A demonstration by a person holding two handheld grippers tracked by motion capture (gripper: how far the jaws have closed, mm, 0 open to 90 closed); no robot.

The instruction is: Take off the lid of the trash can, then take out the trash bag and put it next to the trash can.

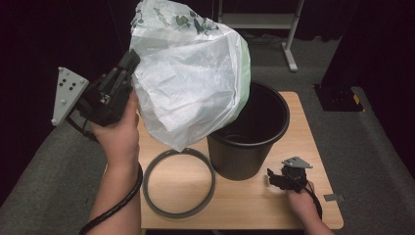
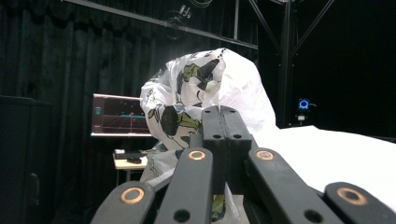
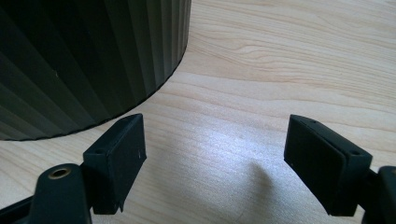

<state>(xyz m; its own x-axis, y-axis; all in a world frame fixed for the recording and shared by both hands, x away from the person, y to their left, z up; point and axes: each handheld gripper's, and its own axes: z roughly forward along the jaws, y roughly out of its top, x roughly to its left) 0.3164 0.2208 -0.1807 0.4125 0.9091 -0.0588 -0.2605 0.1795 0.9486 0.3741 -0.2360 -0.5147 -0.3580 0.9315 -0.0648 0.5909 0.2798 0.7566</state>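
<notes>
A white plastic bag [image 1: 188, 73] with green print hangs in the air over the left rim of a black ribbed bin [image 1: 254, 134] on the wooden table [image 1: 313, 161]. My left gripper [image 1: 131, 58], raised at the left, is shut on the bag's edge; in the left gripper view the jaws are pressed together [image 2: 223, 122] with the bag [image 2: 196, 88] bulging beyond them. A grey ring [image 1: 178, 182] lies flat on the table left of the bin. My right gripper [image 1: 272, 177] rests low beside the bin's right base, open [image 3: 215, 144], nothing between its jaws, the bin wall [image 3: 84, 60] just ahead.
The table's edges drop to grey carpet [image 1: 377, 147] on all sides. A white desk frame [image 1: 288, 34] stands behind the table. A lit monitor [image 2: 119, 115] on a small stand appears far off against black curtains.
</notes>
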